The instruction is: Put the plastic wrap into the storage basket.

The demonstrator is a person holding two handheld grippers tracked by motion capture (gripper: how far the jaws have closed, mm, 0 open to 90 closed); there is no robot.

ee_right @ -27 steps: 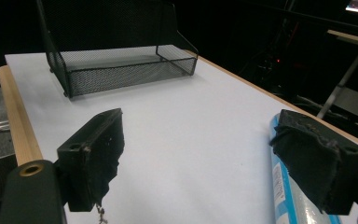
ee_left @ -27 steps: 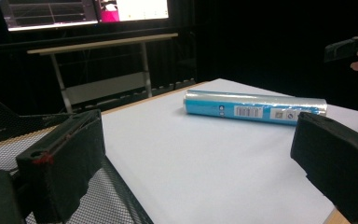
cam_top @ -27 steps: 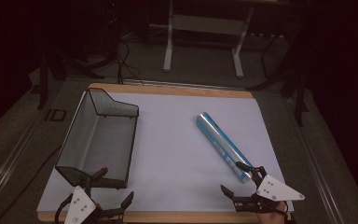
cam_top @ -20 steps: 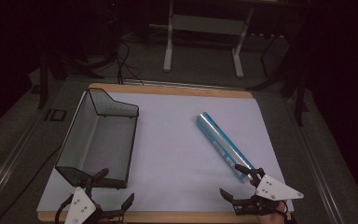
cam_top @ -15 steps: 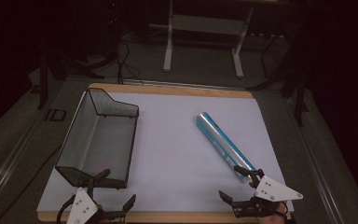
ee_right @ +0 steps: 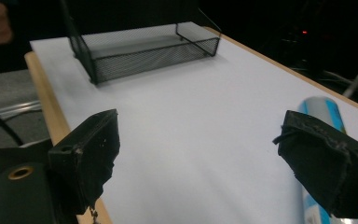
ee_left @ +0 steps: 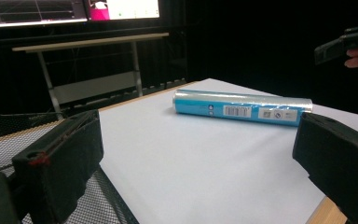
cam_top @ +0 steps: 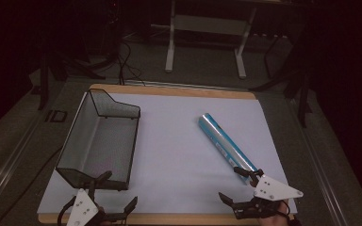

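Both claws sit at the near edge of the bench (cam_top: 179,101), jaws spread wide and holding nothing: the left claw (cam_top: 111,195) just off the near end of the wire basket (cam_top: 99,141), the right claw (cam_top: 239,188) with its far jaw almost at the near end of the blue roll (cam_top: 226,148).

Largest first: the bench is covered by a white sheet with a wooden border showing round it. The basket is a black mesh tray lying lengthways on the left side, empty as far as I can see. It looks stiff and light, and its rim would give a firm hold.

The roll lies on the right side at a slant, well apart from the basket, its far end toward the middle of the bench. In the left gripper view the roll (ee_left: 242,107) shows a glossy wrapper with a barcode label. I would judge it a roll of film or foil: fairly light, rigid along its length, smooth enough to slip and round enough to roll away if nudged. Taken at the very end it would likely swing or twist, so a hold across its width nearer the middle seems safer, with the jaws squeezing gently so the tube is not dented. From the right gripper view, the roll (ee_right: 324,109) lies by the far jaw, though whether they touch I cannot tell.
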